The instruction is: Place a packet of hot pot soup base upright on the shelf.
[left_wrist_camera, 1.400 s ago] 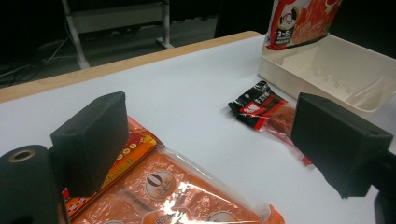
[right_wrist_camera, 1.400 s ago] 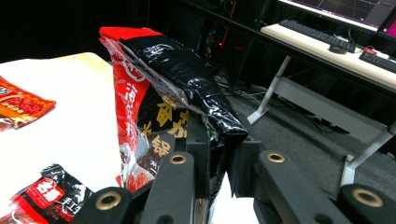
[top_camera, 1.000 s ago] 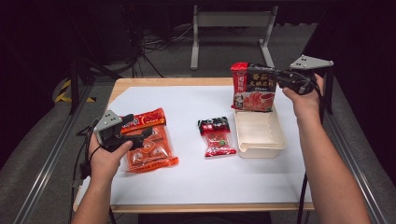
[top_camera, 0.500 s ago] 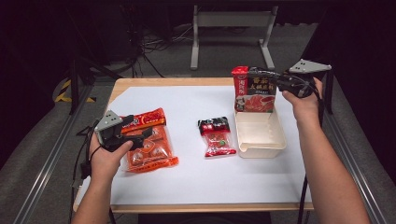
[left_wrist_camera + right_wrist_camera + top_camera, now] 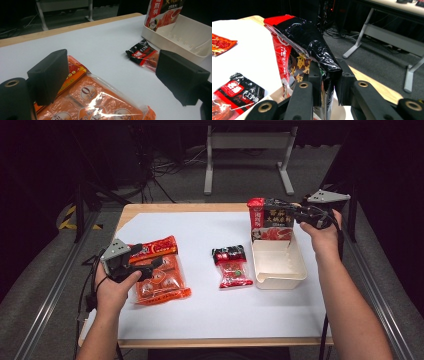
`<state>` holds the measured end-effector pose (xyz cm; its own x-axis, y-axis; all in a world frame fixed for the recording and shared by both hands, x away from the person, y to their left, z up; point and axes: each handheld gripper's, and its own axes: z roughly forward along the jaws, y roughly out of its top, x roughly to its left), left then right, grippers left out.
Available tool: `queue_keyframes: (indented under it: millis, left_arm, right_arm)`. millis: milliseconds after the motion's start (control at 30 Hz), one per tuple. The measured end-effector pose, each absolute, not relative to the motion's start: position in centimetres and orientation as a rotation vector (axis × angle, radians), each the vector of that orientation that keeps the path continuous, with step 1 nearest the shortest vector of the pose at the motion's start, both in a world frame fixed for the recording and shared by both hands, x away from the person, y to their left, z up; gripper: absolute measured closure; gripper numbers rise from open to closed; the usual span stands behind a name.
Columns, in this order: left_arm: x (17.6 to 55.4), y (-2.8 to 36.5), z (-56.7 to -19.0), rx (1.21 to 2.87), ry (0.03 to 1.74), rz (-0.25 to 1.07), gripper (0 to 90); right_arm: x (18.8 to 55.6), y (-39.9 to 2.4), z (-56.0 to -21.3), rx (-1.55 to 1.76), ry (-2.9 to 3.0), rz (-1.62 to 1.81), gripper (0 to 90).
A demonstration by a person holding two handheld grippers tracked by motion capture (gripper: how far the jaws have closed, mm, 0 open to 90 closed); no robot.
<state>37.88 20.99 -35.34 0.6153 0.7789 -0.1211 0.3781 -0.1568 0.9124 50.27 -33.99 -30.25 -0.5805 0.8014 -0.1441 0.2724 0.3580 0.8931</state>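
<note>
Right gripper [image 5: 289, 213] level, pinching upright pouch [image 5: 272, 222] over tray [image 5: 280, 267], jaws easing apart.

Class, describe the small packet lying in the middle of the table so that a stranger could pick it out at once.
Start at the white tub on the right side of the table. Just to the left of it, flat on the white sheet, lies the small packet. It is black at the top and red below, much smaller than the orange pack on the left and the tall pouch standing in the tub.
</note>
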Motion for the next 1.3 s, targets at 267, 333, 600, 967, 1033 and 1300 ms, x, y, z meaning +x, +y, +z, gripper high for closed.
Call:
queue_keyframes:
  millis: [267, 333, 600, 967, 1033, 1300]
  left_arm:
    - [38.0, 20.8, -35.5, 1.772, 0.951, 0.458, 12.9]
    - [38.0, 20.8, -35.5, 1.774, 0.953, 0.458, 12.9]
    - [38.0, 21.0, -35.6, 1.771, 0.962, 0.459, 13.0]
    - [38.2, 21.1, -35.7, 1.784, 0.987, 0.445, 14.5]
    - [38.3, 21.1, -35.7, 1.786, 0.979, 0.448, 14.1]
    - [38.6, 21.3, -35.6, 1.761, 0.978, 0.474, 11.5]
  right_arm:
    - [50.0, -34.4, -30.6, 0.966, 2.042, 1.185, 75.8]
    - [49.9, -34.5, -30.7, 0.981, 2.037, 1.182, 76.2]
    - [49.9, -35.5, -31.4, 1.061, 2.02, 1.18, 77.1]
    - [49.3, -35.5, -31.2, 1.074, 1.992, 1.156, 58.8]
    - [48.7, -35.6, -31.0, 1.077, 1.97, 1.157, 54.9]
    - [46.2, -36.0, -30.4, 1.156, 1.925, 1.19, 42.9]
